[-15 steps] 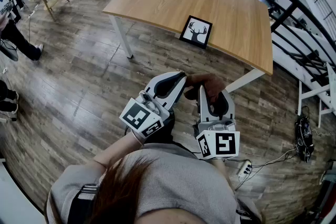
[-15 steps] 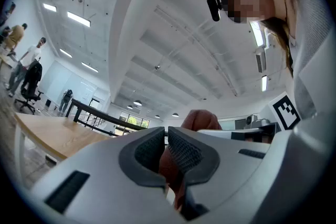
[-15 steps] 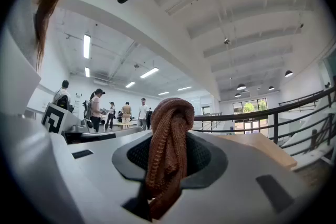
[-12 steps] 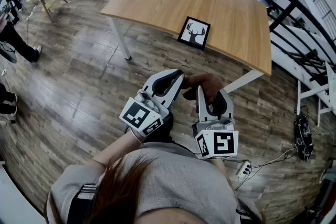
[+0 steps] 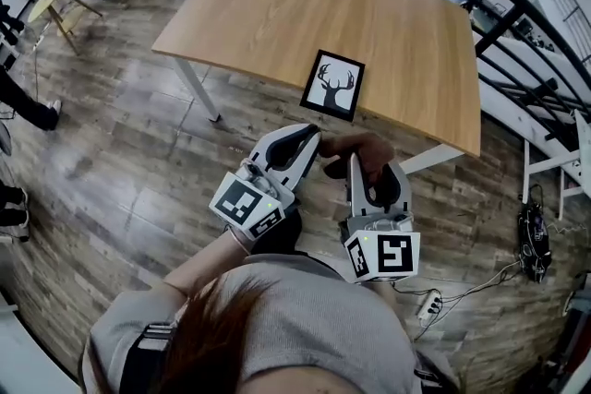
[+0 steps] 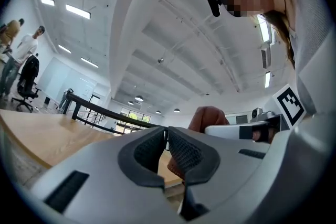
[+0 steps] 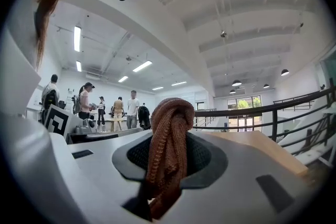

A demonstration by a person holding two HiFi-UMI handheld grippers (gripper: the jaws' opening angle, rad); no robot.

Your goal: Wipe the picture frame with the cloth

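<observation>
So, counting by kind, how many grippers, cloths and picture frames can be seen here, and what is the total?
grippers: 2 (left gripper, right gripper)
cloth: 1
picture frame: 1
total: 4

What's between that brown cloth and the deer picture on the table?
Nothing but bare floor and the table edge, in the head view. The cloth is short of the frame.

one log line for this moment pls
right gripper: shut on cloth | left gripper: shut, empty | picture frame: flat on table, untouched
</observation>
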